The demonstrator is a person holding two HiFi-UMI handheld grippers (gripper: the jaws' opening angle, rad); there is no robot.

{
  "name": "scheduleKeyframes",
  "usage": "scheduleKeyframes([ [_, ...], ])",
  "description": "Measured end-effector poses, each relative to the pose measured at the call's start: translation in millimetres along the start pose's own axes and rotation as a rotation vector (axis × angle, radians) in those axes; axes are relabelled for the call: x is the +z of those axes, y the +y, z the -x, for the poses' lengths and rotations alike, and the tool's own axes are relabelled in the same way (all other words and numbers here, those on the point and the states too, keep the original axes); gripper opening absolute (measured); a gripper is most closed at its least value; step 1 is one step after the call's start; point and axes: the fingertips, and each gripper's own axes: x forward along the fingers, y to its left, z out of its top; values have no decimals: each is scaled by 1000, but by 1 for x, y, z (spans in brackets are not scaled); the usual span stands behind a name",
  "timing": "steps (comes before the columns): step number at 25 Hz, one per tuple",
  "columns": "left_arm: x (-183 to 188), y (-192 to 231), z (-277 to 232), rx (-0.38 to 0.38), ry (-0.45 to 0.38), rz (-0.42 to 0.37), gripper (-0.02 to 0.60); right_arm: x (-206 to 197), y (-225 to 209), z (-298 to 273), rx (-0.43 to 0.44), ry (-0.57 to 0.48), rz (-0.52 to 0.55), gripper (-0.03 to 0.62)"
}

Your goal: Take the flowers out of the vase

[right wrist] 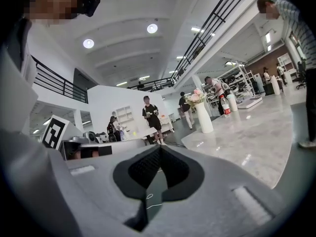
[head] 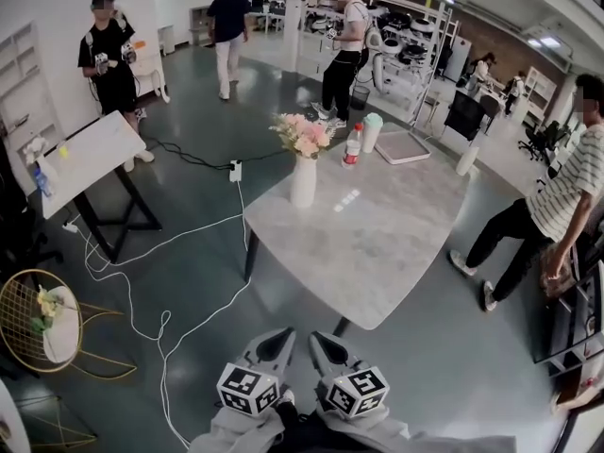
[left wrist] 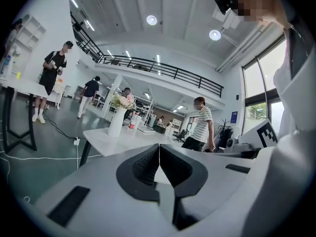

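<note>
- Two grippers, the left gripper (head: pixel 276 340) and the right gripper (head: pixel 324 343), sit side by side short of the near corner of the surface (head: pixel 377 243). Both have their jaws shut together on nothing.
- One white vase (head: pixel 303 182) stands at the surface's far side, well apart from both grippers, with one bunch of pink flowers (head: pixel 302 135) in it.
- One red-labelled bottle (head: pixel 353 146) stands near the vase.
- Only the head view shows the white cable (head: pixel 160 338) on the floor (head: pixel 453 347). Only the gripper views show the balcony railing (left wrist: pixel 158 70).

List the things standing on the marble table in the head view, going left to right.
White vase holding the flowers → red-labelled bottle → pale cup → flat tray → white cylinder near the right edge.
</note>
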Motion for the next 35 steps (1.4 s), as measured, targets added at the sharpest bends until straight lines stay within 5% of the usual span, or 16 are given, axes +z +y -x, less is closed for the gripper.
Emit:
scheduleKeyframes([
  [35,32,70,-65,21,5,27,5,47,-55,-90,13,-42,31,0],
])
